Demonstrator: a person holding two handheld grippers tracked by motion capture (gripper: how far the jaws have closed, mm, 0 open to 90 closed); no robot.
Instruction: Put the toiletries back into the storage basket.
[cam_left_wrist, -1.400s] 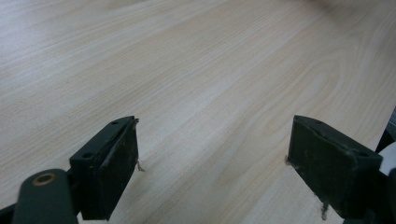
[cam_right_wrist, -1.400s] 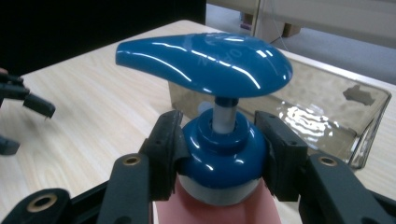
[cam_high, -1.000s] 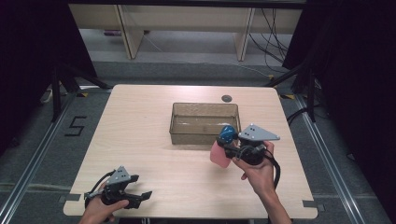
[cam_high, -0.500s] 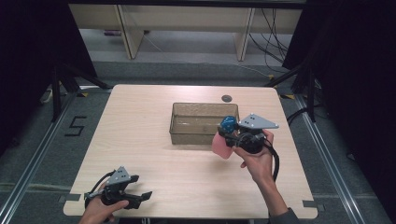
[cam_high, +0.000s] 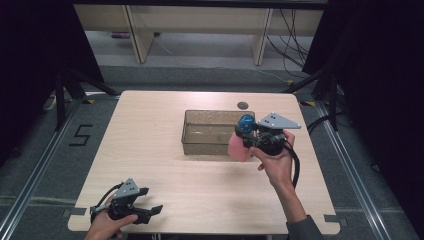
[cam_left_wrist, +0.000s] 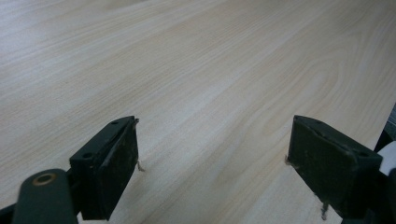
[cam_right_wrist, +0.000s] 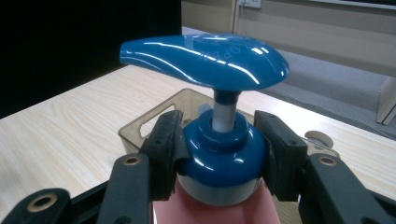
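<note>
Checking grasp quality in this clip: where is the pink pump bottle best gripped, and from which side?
Probably at the blue collar under the pump head, where the right gripper is shut now, one jaw on each side, coming in level. The collar is round and narrower than the pink body, and the wide pump head overhangs it, which should stop the pump bottle slipping down.

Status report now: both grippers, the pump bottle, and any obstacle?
Right gripper shut on pump bottle, held above the table beside clear bin. Left gripper open, holding nothing. No obstacle seen.
</note>
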